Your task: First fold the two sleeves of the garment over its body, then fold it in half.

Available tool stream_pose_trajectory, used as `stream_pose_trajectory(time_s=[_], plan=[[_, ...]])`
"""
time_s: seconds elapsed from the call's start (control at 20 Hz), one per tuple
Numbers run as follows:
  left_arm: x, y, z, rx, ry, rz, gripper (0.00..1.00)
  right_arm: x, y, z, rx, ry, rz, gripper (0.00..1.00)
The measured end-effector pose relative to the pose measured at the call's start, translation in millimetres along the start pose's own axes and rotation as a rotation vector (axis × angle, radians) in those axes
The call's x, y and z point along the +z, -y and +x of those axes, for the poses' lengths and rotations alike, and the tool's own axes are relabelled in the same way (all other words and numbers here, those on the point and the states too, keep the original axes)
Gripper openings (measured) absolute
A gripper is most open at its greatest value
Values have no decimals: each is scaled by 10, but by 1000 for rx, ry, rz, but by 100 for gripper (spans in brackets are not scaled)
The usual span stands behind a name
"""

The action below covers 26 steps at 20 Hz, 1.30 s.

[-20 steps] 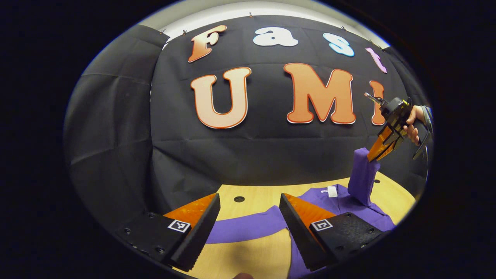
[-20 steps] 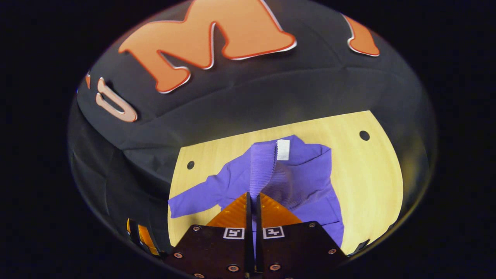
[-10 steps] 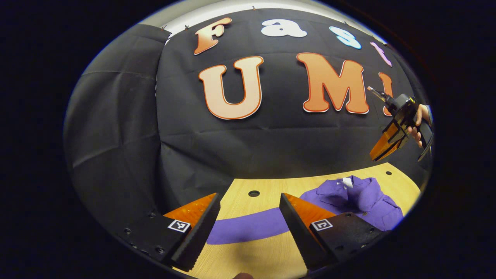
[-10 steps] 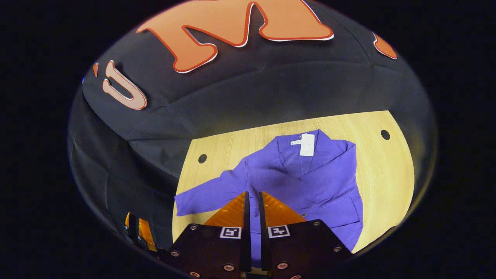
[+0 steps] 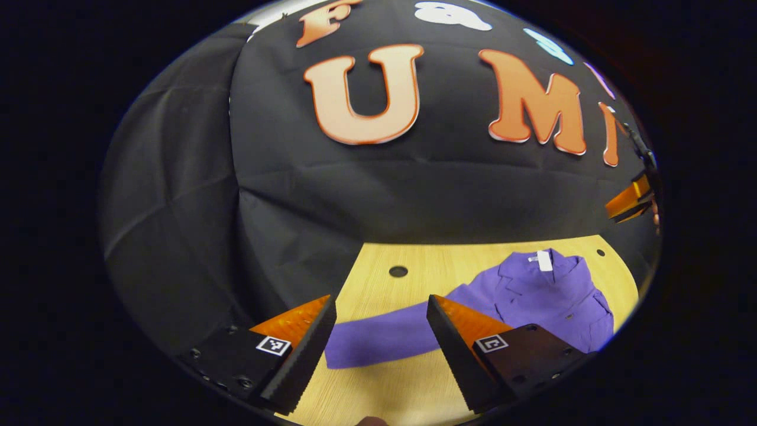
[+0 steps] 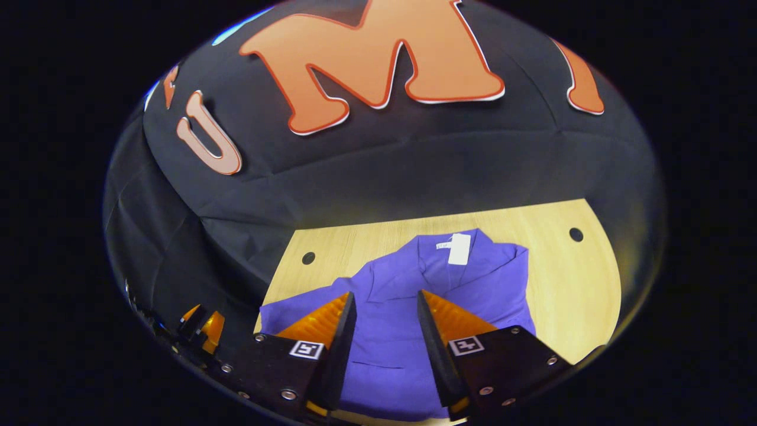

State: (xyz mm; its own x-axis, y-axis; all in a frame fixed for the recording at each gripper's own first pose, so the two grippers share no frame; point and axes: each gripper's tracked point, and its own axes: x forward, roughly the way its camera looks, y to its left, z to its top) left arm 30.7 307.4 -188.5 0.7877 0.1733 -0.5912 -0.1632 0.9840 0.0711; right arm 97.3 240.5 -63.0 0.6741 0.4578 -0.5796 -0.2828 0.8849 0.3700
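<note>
A purple long-sleeved garment (image 5: 550, 296) (image 6: 473, 278) lies flat on the wooden table (image 5: 378, 390) (image 6: 568, 296), collar and white tag (image 6: 459, 248) toward the wall. One sleeve lies folded over the body. The other sleeve (image 5: 378, 340) (image 6: 284, 310) stretches out sideways. My left gripper (image 5: 380, 305) hovers open just above and in front of that outstretched sleeve, and it also appears low at the left (image 6: 201, 322). My right gripper (image 6: 385, 296) is open and empty above the garment's body, and is raised at the far right edge (image 5: 612, 213).
Small round holes (image 5: 398, 271) (image 6: 576, 234) mark the tabletop near its far edge. The black cloth wall rises right behind the table. Bare wood shows to the right of the garment (image 6: 579, 278) and near the sleeve's cuff (image 5: 366, 284).
My right gripper let go of the lifted sleeve, which dropped onto the body, then opened wide and drew back. My left gripper tipped down toward the outstretched sleeve, staying open.
</note>
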Motion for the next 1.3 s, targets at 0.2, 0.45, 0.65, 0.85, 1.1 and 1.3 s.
stream_pose_trajectory(time_s=[0.2, 0.45, 0.65, 0.85, 1.1, 1.3], plan=[[-300, -120, 415, 19, -186, -63, 98, 45, 156, -259, -29, 79, -19, 86], [-803, -182, 729, 2, -404, -115, 98, 169, 427, -566, -94, 204, -28, 96], [-1249, -308, 1002, -2, -596, -161, 99, 177, 606, -780, -142, 264, -33, 95], [-1601, -302, 1259, -17, -740, -200, 99, 222, 788, -1027, -194, 344, -46, 95], [-1994, -253, 1552, -12, -858, -211, 99, 245, 948, -1298, -276, 418, -94, 95], [-2174, -422, 1684, 13, -919, -205, 98, 178, 1017, -1405, -313, 419, -104, 95]])
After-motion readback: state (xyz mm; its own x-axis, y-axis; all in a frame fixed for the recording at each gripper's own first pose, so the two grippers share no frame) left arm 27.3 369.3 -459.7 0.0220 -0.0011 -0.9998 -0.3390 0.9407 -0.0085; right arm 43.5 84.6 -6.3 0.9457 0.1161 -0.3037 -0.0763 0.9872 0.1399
